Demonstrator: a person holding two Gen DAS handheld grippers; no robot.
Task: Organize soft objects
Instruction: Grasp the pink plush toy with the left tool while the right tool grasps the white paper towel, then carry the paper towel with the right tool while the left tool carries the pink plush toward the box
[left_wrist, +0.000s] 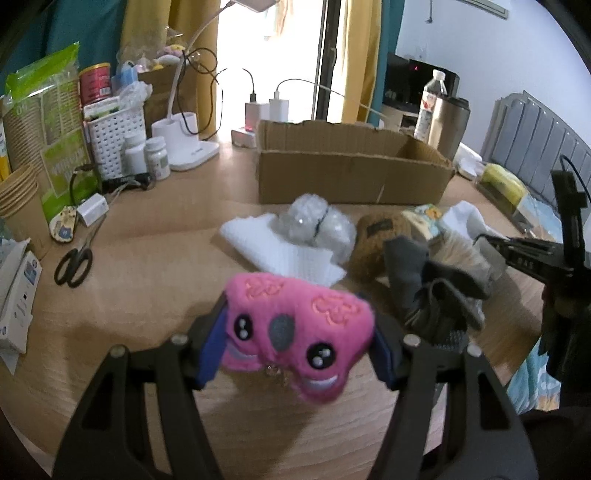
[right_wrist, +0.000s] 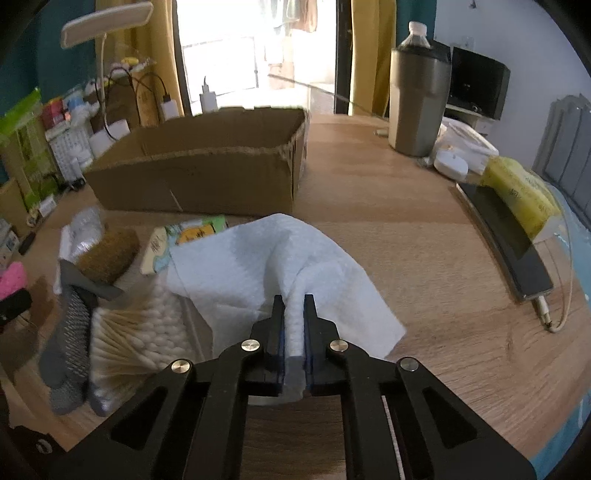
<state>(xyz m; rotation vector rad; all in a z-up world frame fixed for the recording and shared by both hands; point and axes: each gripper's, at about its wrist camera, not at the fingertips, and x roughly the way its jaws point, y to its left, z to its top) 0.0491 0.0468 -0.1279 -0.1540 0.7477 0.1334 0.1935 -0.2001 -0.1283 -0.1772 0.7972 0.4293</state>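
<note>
Left wrist view: the left gripper (left_wrist: 295, 354) holds a pink plush toy (left_wrist: 295, 332) between its half-spread jaws, the blue pads pressing the toy's sides just above the wooden table (left_wrist: 147, 258). Ahead of it lie a white paper towel (left_wrist: 284, 251), a bubble-wrap bundle (left_wrist: 317, 221), a brown knitted piece (left_wrist: 376, 240) and grey gloves (left_wrist: 424, 291), with the open cardboard box (left_wrist: 351, 166) beyond.

Right wrist view, by contrast, shows the right gripper (right_wrist: 294, 325) pinched nearly shut on a fold of a second white cloth (right_wrist: 277, 258), which drapes forward from its fingertips. To its left sit a bundle of cotton swabs (right_wrist: 140, 325) and a studded grey glove (right_wrist: 70, 343), detail the other camera blurs; the box stands ahead and left.

Both hands appear to be at the pick-up stage. The next move likely calls for lifting each soft item clear of the pile and carrying it forward over the box rim without dragging its neighbours.
</note>
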